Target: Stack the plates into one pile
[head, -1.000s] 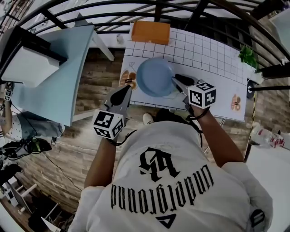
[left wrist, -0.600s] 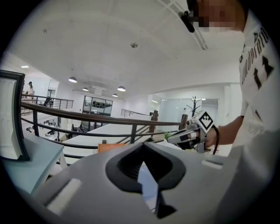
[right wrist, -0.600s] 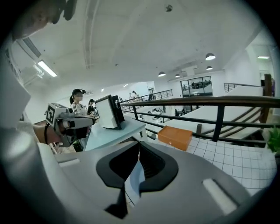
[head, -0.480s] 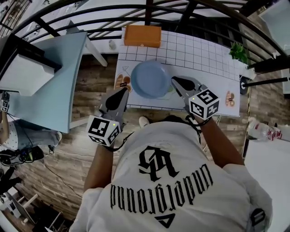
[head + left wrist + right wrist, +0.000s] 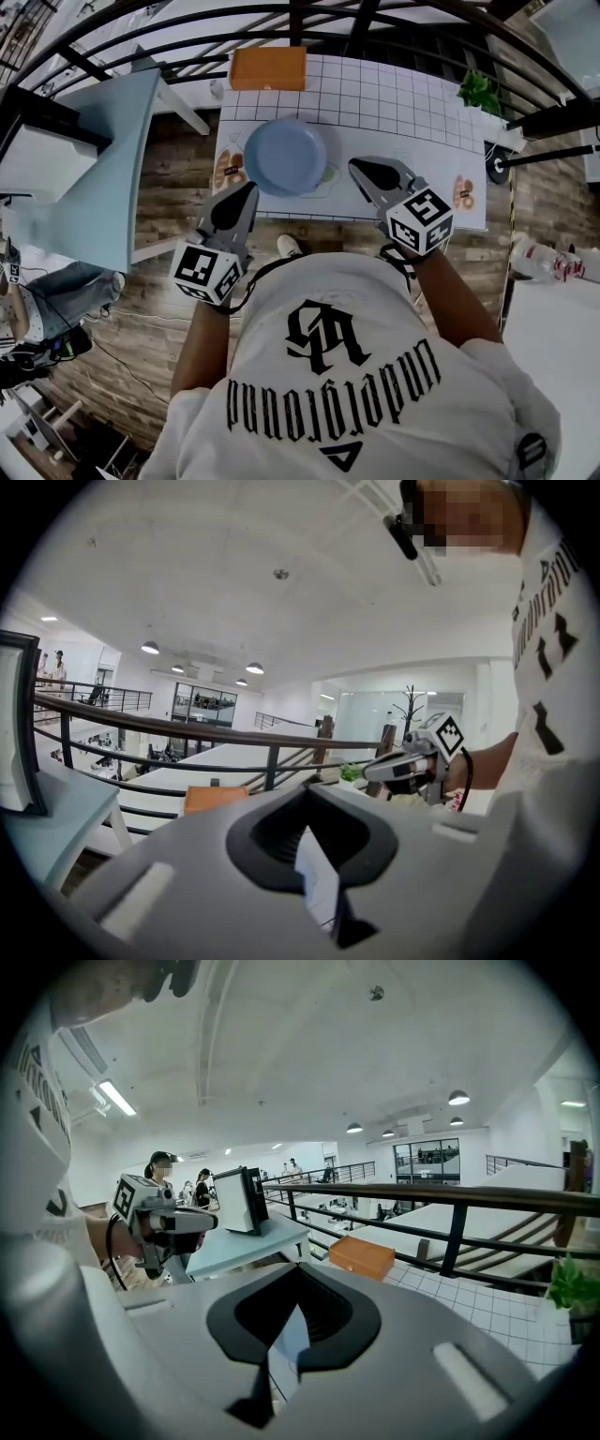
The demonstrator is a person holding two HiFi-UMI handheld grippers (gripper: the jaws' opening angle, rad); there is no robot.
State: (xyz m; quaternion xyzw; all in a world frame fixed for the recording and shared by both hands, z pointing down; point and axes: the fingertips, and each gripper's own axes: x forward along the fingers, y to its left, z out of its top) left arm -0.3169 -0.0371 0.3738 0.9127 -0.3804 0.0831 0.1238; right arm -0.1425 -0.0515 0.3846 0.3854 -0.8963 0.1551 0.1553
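Note:
A round blue plate [image 5: 286,156] lies on the white grid-patterned table [image 5: 412,112], near its front left; I cannot tell whether more plates lie under it. My left gripper [image 5: 247,191] hovers over the table's front edge, just short of the plate, its jaws shut and empty. My right gripper [image 5: 355,168] is to the right of the plate, apart from its rim, also shut with nothing in it. Both gripper views look out level over the railing. In the left gripper view the right gripper [image 5: 371,772] shows, and in the right gripper view the left gripper [image 5: 210,1222] shows.
An orange box [image 5: 268,67] sits at the table's far left corner, with a black railing [image 5: 281,14] behind it. A green plant [image 5: 478,91] stands at the far right. A light blue table [image 5: 103,178] is to the left, with wooden floor between. People stand in the background.
My right gripper's jaws have closed and it has pulled back from the plate's right rim. The left gripper has drawn back slightly. The head view has shifted, so the table sits farther left.

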